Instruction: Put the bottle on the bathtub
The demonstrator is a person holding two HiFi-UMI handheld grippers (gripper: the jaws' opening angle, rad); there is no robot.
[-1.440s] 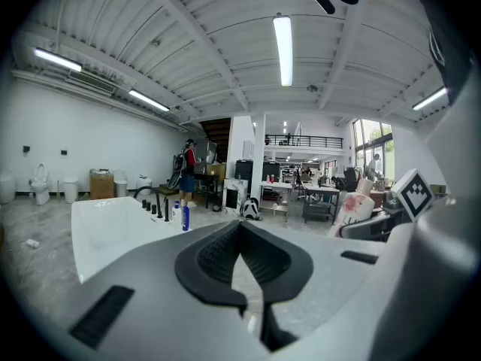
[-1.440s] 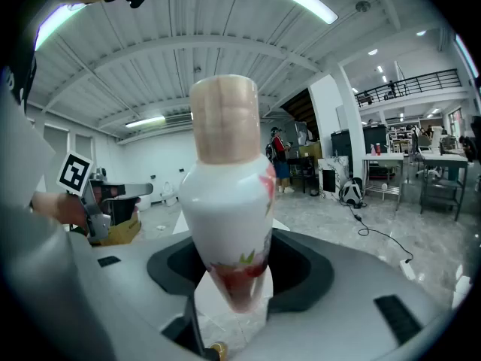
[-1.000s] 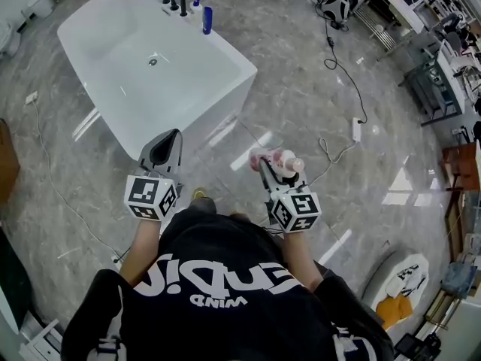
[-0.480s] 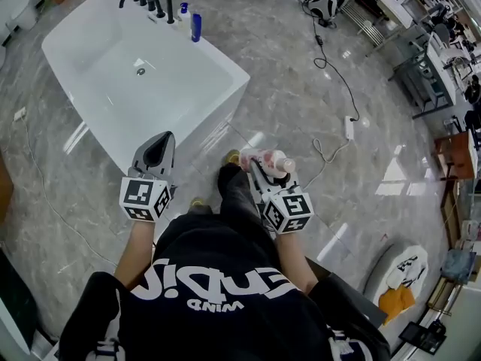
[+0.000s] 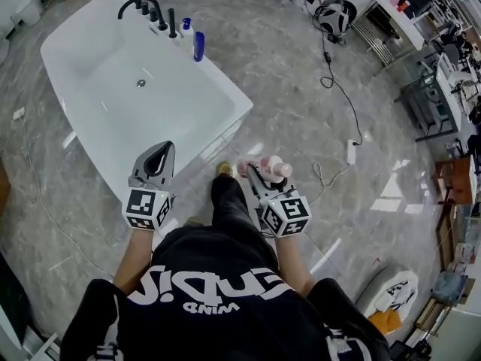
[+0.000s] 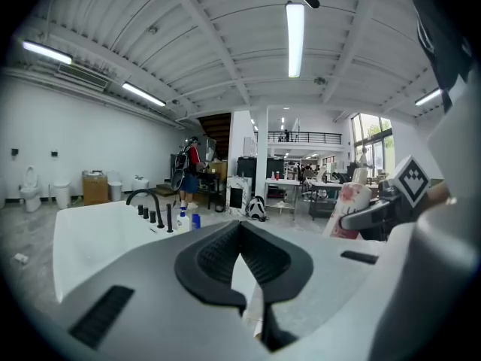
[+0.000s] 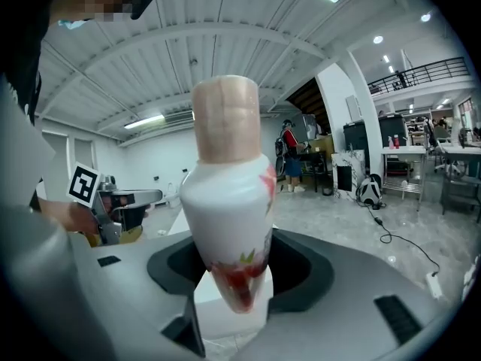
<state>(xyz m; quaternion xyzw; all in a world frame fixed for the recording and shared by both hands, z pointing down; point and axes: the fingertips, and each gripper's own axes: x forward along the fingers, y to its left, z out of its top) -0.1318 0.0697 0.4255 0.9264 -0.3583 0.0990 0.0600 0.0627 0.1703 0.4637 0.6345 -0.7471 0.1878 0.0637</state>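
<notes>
1. Bottle point(image 7: 225, 194) is pinched at its narrow base in my right claw point(image 7: 229, 310), mid-air, short of the bathtub point(image 5: 180, 104). Smooth white plastic, tan cap, probably slippery.
2. I'd keep the squeeze firm and set it on the flat glossy rim by the blue bottle point(image 5: 198, 46).
3. Left claw point(image 6: 244, 277) is closed, empty.

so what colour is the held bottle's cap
Pale beige cap on the bottle; right gripper view shows it best.

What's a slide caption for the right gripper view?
Right gripper shut on a white, flower-printed bottle, beige cap upward, in a high-ceilinged workshop.
</notes>
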